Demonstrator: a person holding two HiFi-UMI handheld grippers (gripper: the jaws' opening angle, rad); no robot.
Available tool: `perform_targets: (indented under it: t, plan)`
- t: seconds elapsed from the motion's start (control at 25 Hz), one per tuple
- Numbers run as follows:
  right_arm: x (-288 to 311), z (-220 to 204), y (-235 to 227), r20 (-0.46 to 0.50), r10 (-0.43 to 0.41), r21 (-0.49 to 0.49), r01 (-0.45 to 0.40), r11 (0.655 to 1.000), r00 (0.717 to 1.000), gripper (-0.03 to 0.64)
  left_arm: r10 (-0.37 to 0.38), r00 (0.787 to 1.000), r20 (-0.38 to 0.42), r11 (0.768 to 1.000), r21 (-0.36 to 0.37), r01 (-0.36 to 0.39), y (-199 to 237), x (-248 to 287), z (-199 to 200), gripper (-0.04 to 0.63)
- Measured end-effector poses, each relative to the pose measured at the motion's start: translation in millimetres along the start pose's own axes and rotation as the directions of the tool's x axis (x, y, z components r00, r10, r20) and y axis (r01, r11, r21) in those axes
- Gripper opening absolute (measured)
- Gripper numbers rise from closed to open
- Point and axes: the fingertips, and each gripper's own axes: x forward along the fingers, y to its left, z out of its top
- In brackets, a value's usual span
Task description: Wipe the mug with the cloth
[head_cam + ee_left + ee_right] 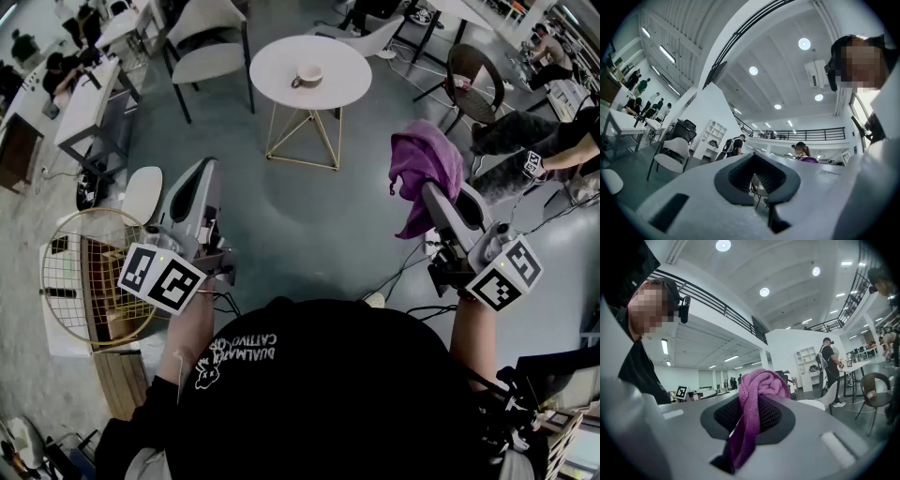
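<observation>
Grey-floored open hall: the mug (pixel 307 75) stands on a round white table (pixel 352 64), well ahead of the 2 grippers. The purple cloth (pixel 425 167) is pinched in the right gripper (pixel 428 190) and held up, well apart from the mug, while the left gripper (pixel 204 169) is pressed together on nothing. By my reading no wiping has begun: reaching the table, steadying the mug and the wipe itself all remain.

Round white tabletop (pixel 277 56) on gold wire legs (pixel 305 141), mid grey floor (pixel 281 206). White chair (pixel 211 52) just left of it; dark wicker chair (pixel 473 80) to its right. Gold wire basket (pixel 70 272) lower left. Cables (pixel 405 270) trail across the floor
</observation>
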Motion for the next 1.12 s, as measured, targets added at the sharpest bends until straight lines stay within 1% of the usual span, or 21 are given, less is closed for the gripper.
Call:
perform_targets:
  t: [0.32, 0.44, 0.52, 0.6, 0.72, 0.8, 0.92, 1.04, 1.12]
  plan:
    - [4, -5, -8, -0.006, -0.017, -0.005, 0.017, 1.0, 1.0, 0.075, -0.007, 1.0, -0.009, 1.0, -0.006, 0.007, 4, 8, -5, 0.005]
    - [12, 0, -14, -0.009, -0.028, 0.014, 0.028, 1.0, 1.0, 0.076, -0.007, 0.999, -0.032, 1.0, -0.008, 0.007, 10, 18, -1, 0.005]
    - [16, 1, -17, -0.021, -0.035, 0.039, 0.036, 0.999, 0.999, 0.077, -0.003, 0.999, -0.045, 1.0, -0.029, 0.002, 16, 23, 0, 0.005]
    - [16, -8, -24, -0.029, -0.045, 0.062, 0.047, 0.997, 0.999, 0.078, -0.001, 0.998, -0.058, 0.999, -0.044, -0.001, 19, 25, -9, 0.005]
    - [12, -34, -38, -0.042, -0.081, 0.07, 0.084, 0.994, 0.996, 0.078, -0.011, 0.996, -0.088, 1.0, -0.029, 0.008, 22, 24, -34, 0.005]
    - [14, -45, -34, -0.058, -0.093, 0.069, 0.097, 0.993, 0.994, 0.078, -0.014, 0.995, -0.095, 0.999, -0.034, 0.011, 26, 17, -42, 0.005]
    - [23, -45, -34, -0.085, -0.076, 0.065, 0.081, 0.995, 0.993, 0.078, -0.002, 0.995, -0.097, 0.998, -0.064, -0.004, 32, 22, -42, 0.005]
    - [35, -39, -62, -0.097, -0.051, 0.076, 0.059, 0.995, 0.994, 0.078, 0.015, 0.994, -0.108, 0.997, -0.073, -0.023, 35, 51, -49, 0.005]
    - [43, -47, -75, -0.098, -0.042, 0.093, 0.052, 0.994, 0.994, 0.078, 0.018, 0.992, -0.128, 0.998, -0.064, -0.026, 39, 60, -59, 0.005]
